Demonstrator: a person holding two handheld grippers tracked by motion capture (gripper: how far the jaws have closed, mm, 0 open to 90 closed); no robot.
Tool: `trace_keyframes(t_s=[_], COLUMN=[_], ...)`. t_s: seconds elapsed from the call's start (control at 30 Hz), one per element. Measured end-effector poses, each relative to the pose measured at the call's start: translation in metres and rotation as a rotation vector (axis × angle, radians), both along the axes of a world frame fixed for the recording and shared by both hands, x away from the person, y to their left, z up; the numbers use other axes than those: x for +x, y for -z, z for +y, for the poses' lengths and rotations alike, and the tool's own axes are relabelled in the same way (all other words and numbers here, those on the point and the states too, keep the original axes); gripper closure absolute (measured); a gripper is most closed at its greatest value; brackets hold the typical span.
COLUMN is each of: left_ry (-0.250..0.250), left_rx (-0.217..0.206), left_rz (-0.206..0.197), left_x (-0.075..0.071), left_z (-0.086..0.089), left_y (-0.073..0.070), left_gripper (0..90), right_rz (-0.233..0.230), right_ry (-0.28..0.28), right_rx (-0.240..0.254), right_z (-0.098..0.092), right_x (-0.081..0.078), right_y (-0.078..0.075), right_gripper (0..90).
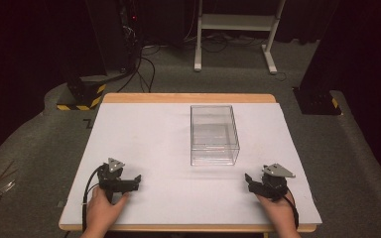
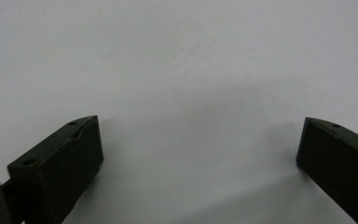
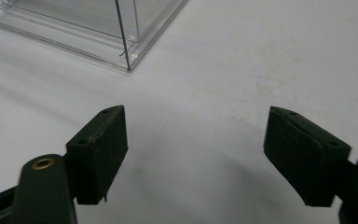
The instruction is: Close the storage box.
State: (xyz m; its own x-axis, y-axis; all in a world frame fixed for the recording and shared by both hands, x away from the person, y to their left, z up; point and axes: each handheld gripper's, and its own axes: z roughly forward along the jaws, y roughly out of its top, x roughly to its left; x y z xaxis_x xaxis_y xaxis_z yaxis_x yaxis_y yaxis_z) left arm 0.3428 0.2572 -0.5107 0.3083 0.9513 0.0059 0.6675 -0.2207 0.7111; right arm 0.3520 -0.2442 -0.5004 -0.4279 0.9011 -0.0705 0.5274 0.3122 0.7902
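Left gripper (image 1: 138, 179) rests near-left on white table (image 1: 149, 134), jaws wide, empty. Right gripper (image 1: 248, 179) near-right, jaws apart, empty; clear plastic box (image 1: 214, 135) stands beyond, apart.

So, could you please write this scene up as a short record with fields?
surface: white table top on a wooden table
object: clear plastic box, upright, nothing visible inside
left gripper: low over the table, jaws apart, nothing between them
right gripper: near the box's front right corner, jaws apart, nothing between them
contact: neither gripper touches the box
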Motion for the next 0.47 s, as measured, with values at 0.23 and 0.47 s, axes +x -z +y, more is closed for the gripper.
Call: trace_keyframes(t_s=[0.23, 0.47], left_ry=[0.000, 0.000], left_rx=[0.001, 0.002], left_rz=[0.000, 0.000], left_x=[-0.0001, -0.0001], left_z=[-0.0001, -0.0001], left_y=[0.0000, 0.0000], left_gripper=[0.6, 0.6], right_rz=[0.028, 0.028], right_ry=[-0.006, -0.005], right_rx=[0.010, 0.018], right_z=[-0.0008, -0.0020], right_x=[0.0024, 0.0027], right_y=[0.0003, 0.0002], right_gripper=[23.1, 23.1])
